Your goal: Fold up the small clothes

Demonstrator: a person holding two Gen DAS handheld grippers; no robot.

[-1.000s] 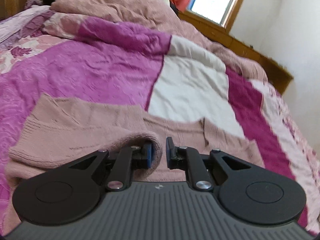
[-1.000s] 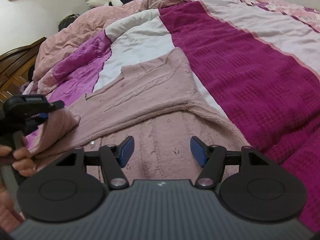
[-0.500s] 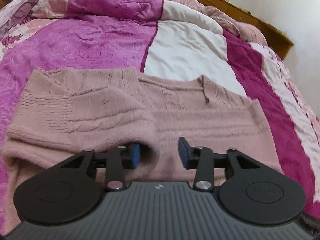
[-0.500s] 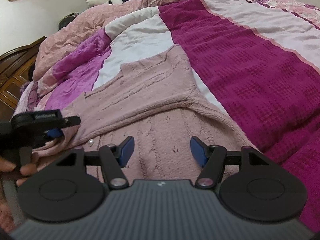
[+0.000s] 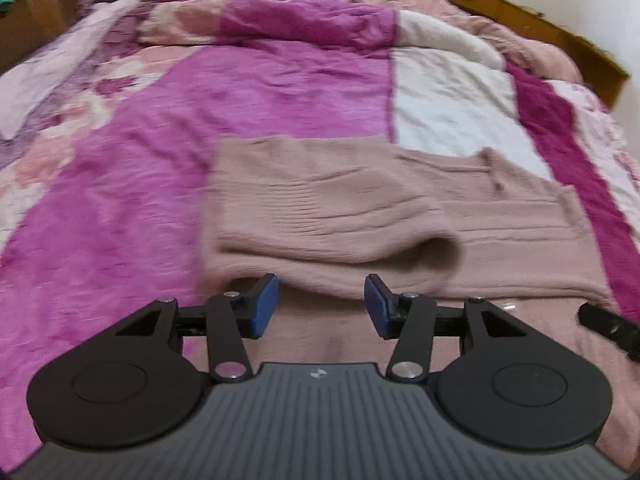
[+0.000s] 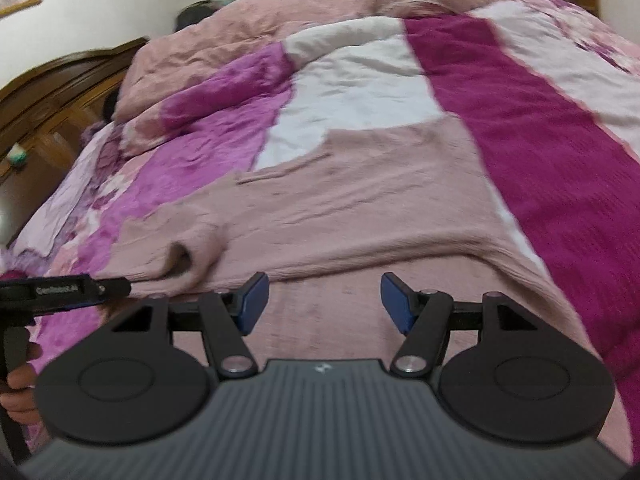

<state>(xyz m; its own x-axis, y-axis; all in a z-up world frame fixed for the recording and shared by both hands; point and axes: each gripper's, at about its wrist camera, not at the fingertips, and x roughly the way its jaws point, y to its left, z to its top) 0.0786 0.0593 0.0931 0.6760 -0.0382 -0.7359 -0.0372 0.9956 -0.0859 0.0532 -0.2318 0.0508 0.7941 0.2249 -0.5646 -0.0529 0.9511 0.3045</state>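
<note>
Left wrist view: left gripper (image 5: 320, 306) gaping, holding nothing, just short of folded dusty-pink knitted sweater (image 5: 360, 216) lying crosswise on patchwork magenta quilt (image 5: 280, 88). Right gripper (image 6: 322, 300) likewise spread, hovering over sweater's near hem.

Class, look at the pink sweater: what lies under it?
The pink sweater lies flat on the patchwork quilt, over its magenta, white and dark-red patches. A sleeve is folded across its body. Whatever is directly beneath the knit is hidden.

Bed (image 5: 280, 92) with magenta patchwork quilt carries pink sweater (image 5: 360, 208)
</note>
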